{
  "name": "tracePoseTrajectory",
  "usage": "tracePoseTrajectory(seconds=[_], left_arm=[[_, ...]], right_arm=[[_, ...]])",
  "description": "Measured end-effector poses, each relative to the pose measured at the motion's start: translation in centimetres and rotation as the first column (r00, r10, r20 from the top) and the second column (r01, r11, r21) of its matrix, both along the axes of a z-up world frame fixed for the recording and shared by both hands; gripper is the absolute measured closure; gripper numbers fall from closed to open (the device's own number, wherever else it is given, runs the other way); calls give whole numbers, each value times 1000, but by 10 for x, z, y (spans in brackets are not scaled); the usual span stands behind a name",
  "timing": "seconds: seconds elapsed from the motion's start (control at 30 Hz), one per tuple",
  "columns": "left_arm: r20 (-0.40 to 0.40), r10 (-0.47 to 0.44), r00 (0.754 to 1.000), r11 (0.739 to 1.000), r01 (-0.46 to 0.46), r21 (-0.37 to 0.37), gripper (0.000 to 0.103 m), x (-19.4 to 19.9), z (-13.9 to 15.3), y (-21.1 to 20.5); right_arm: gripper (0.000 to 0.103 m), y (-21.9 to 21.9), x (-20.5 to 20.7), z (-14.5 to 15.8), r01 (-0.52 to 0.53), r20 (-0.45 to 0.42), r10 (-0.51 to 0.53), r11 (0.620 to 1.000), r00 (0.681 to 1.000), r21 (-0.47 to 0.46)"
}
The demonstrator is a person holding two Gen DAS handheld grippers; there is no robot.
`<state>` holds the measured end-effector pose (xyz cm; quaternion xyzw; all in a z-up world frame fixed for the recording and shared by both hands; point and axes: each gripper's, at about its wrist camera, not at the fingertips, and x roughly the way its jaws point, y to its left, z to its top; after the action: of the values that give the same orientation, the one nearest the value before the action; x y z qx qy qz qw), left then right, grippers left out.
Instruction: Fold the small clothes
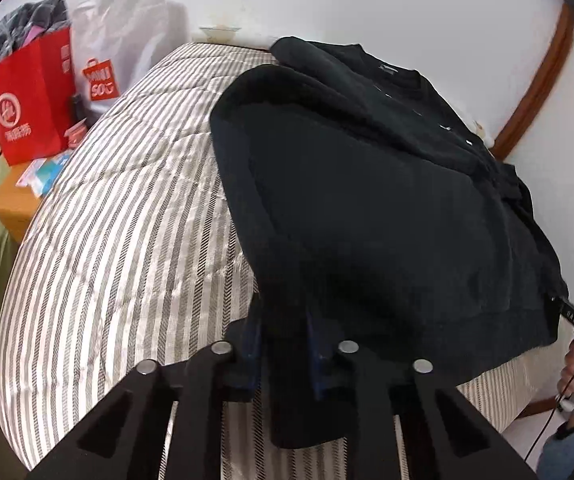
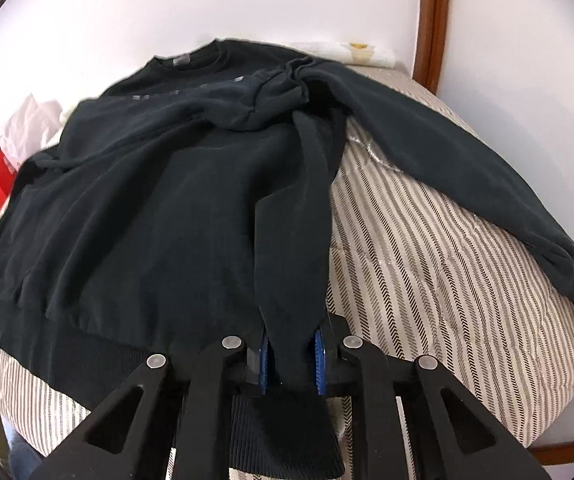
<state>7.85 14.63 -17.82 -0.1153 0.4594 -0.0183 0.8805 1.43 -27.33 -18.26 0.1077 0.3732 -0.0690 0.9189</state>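
Matt knit sweatshirt (image 2: 159, 208); perhaps satiny striped quilt (image 1: 127, 208).

"MINISO" on white bag (image 1: 101, 84), red bag's (image 1: 27, 116) characters unreadable

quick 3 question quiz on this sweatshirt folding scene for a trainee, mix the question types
1. True or false: the left gripper and the right gripper are both shut on the black sweatshirt.
2. Which part of the garment lies stretched out alone over the striped bedcover in the right wrist view? A) the collar B) one sleeve C) the hem
3. Fill in: beside the bed, next to the white shopping bag, stands a ___ paper bag.

Key: 1 true; 2 B; 3 red
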Motion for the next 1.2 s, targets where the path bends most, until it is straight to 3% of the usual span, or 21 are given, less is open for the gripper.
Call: tracePoseTrajectory(seconds=[0.17, 0.4, 0.57, 0.7, 0.77, 0.93, 1.0, 1.2], left_arm=[[3, -20, 1000, 1000, 20, 0, 91, -18, 4, -1], [-16, -20, 1000, 999, 20, -48, 91, -39, -3, 2], [-23, -36, 999, 999, 36, -12, 80, -35, 0, 0], [4, -31, 1000, 997, 30, 68, 67, -23, 13, 1], [15, -23, 1000, 996, 22, 81, 66, -11, 20, 4], [41, -10, 999, 994, 5, 108, 58, 35, 38, 12], [52, -15, 999, 992, 8, 125, 49, 54, 42, 11], [51, -20, 998, 987, 12, 161, 49, 109, 42, 7]], right_arm=[[91, -3, -19, 10, -8, 35, 7, 1000, 999, 25], [91, 2, -25, 6, -15, -10, 15, 1000, 1000, -11], [82, 4, -13, 16, -25, -60, 21, 997, 998, -68], [62, 16, 0, 57, -26, 22, 30, 987, 999, -157], [55, 29, 17, 81, -62, 76, 77, 982, 994, -180], [54, 73, 92, 130, -174, 164, 202, 970, 966, -168], [54, 89, 126, 141, -231, 188, 253, 964, 949, -131], [54, 154, 229, 160, -374, 193, 384, 923, 903, -90]])
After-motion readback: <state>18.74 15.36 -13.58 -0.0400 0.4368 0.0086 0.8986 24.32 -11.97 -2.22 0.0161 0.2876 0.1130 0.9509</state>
